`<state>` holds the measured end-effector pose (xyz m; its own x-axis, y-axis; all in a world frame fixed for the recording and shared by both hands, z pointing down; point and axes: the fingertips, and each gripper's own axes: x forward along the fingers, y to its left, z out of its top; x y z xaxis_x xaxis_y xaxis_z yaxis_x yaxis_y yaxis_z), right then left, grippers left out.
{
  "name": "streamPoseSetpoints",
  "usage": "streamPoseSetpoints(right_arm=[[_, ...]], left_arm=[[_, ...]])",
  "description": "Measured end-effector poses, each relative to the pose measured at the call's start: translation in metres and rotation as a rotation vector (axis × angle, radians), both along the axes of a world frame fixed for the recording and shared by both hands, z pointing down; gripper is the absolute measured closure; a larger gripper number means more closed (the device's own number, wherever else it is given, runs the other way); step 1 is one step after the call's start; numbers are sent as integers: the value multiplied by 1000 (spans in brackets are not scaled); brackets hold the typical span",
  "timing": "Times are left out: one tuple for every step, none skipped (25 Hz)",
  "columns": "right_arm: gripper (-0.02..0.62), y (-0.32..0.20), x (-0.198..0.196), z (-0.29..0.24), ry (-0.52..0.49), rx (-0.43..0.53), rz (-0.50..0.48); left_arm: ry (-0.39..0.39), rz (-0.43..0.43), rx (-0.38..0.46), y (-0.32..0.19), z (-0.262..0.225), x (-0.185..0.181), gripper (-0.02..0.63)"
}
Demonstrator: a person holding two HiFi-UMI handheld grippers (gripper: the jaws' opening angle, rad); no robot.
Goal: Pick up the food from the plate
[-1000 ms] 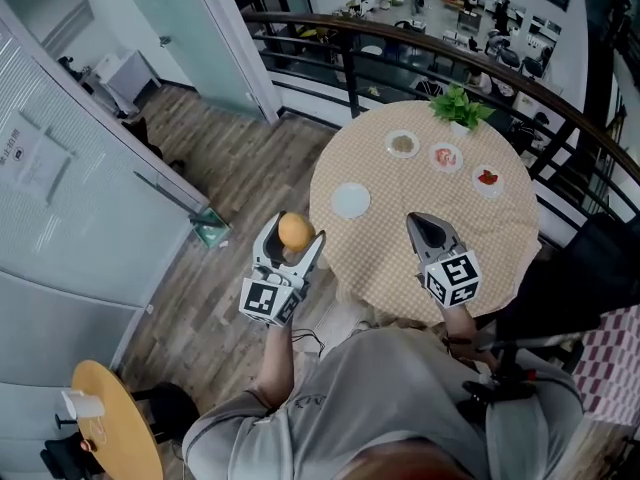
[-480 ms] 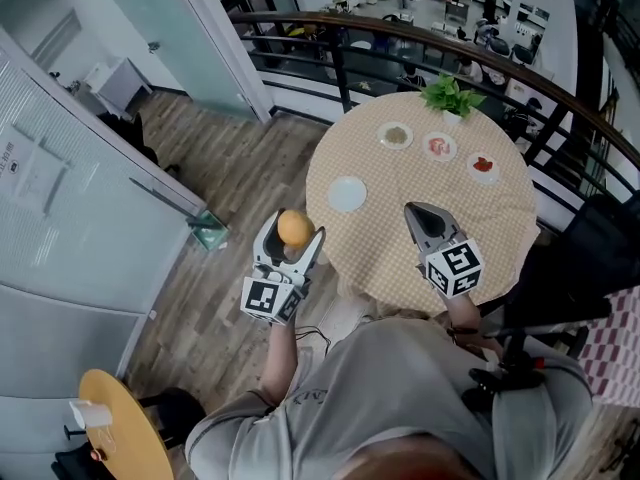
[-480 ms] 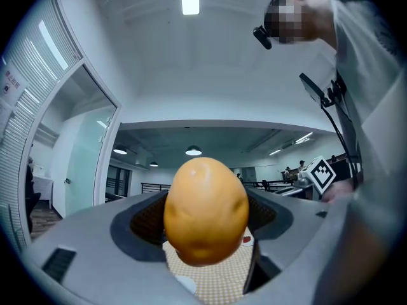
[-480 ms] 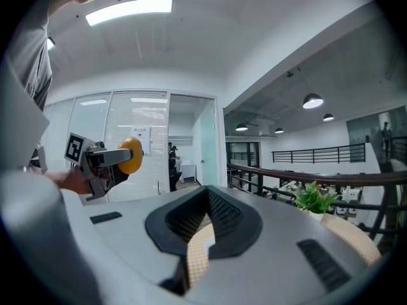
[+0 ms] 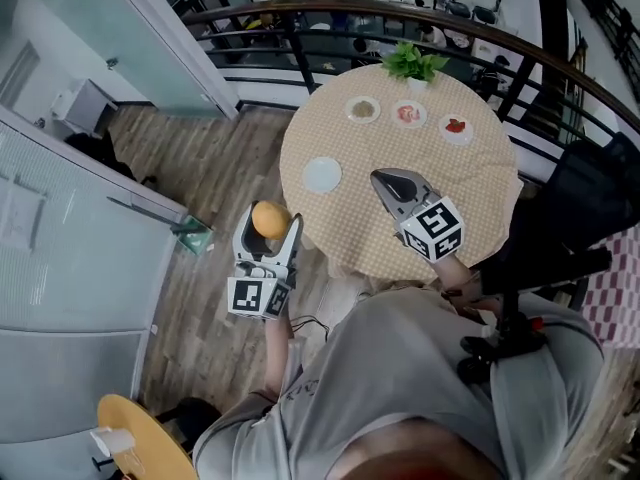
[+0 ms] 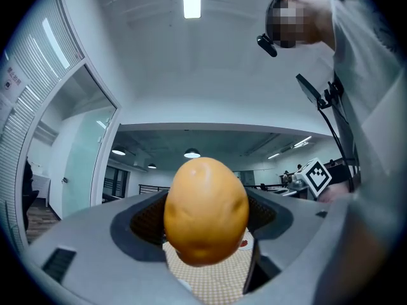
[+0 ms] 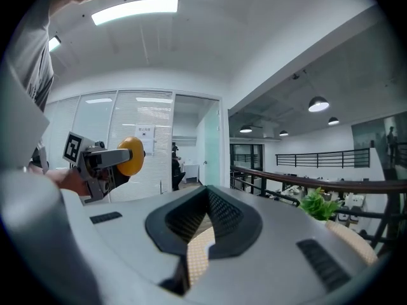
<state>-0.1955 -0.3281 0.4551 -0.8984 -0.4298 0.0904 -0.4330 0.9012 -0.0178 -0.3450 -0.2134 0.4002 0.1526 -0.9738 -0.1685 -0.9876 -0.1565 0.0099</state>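
A round orange piece of food (image 5: 267, 217) sits between the jaws of my left gripper (image 5: 269, 232), which is shut on it. It hangs over the wooden floor, left of the table's edge, and fills the middle of the left gripper view (image 6: 205, 210). My right gripper (image 5: 384, 179) is shut and empty, pointing over the near part of the round checked table (image 5: 460, 193). An empty white plate (image 5: 322, 174) lies on the table's left side. The right gripper view shows the orange food (image 7: 131, 156) off to its left.
Three small plates with food (image 5: 363, 109) (image 5: 408, 113) (image 5: 455, 128) stand in a row at the table's far side, with a green plant (image 5: 414, 63) behind them. A dark railing (image 5: 300, 13) curves round the table. A glass wall (image 5: 60, 228) stands to the left.
The head camera has shifted, so the table sits higher and further left. My left gripper keeps its hold on the orange food. My right gripper stays shut over the table.
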Motion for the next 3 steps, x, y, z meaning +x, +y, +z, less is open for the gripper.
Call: streamPoseSetpoints(right_arm=[[589, -1, 1, -1, -1, 3, 2], [589, -2, 2, -2, -1, 6, 4], [589, -2, 3, -2, -2, 9, 6]], left_arm=[[0, 4, 4, -1, 0, 2, 244], [0, 9, 7, -2, 0, 5, 244], [1, 14, 10, -4, 1, 8, 244]])
